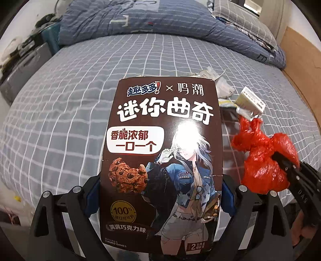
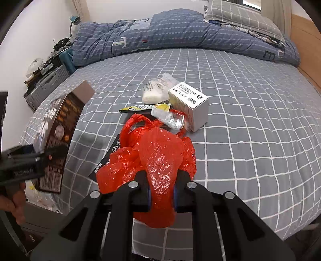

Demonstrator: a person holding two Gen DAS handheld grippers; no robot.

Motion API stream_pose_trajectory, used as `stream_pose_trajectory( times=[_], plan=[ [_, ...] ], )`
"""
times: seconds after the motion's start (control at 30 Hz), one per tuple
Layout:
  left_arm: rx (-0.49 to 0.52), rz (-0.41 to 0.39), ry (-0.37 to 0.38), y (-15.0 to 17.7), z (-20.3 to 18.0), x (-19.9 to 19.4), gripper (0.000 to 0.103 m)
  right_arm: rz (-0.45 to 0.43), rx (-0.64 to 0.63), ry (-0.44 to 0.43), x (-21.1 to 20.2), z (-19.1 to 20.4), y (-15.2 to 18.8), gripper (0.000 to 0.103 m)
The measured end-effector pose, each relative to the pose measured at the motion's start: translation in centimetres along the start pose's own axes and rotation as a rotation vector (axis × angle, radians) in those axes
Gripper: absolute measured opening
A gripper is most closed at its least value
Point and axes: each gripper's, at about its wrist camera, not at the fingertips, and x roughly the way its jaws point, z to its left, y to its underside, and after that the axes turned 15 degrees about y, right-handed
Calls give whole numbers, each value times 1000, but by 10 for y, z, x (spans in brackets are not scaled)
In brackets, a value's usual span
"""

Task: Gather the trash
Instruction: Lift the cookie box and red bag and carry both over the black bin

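Observation:
My left gripper (image 1: 160,197) is shut on a brown cookie box (image 1: 160,160) and holds it upright above the bed; the box also shows at the left of the right wrist view (image 2: 58,128). My right gripper (image 2: 162,195) is shut on a crumpled red plastic bag (image 2: 158,156), held just above the bed; it shows at the right of the left wrist view (image 1: 264,160). More trash lies on the bed beyond the bag: a white carton (image 2: 190,104), a silver foil wrapper (image 2: 172,118), a yellow wrapper (image 2: 144,108) and a white packet (image 2: 154,94).
The bed has a grey checked sheet (image 2: 250,124). A folded blue quilt (image 2: 180,36) and a pillow (image 2: 240,18) lie at its far end. A grey suitcase (image 2: 46,86) with clutter stands at the left. A wooden bed frame (image 2: 307,50) runs along the right. A dark flat packet (image 2: 112,156) lies under the bag.

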Motion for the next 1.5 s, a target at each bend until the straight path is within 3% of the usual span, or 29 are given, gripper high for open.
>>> stream_pose_trajectory(
  times=[0.5, 1.5],
  plan=[
    [12, -16, 12, 49, -12, -26, 90, -8, -7, 31, -31, 1, 31, 14],
    [52, 16, 21, 95, -25, -48, 90, 5, -29, 50, -78, -1, 97, 14]
  ],
)
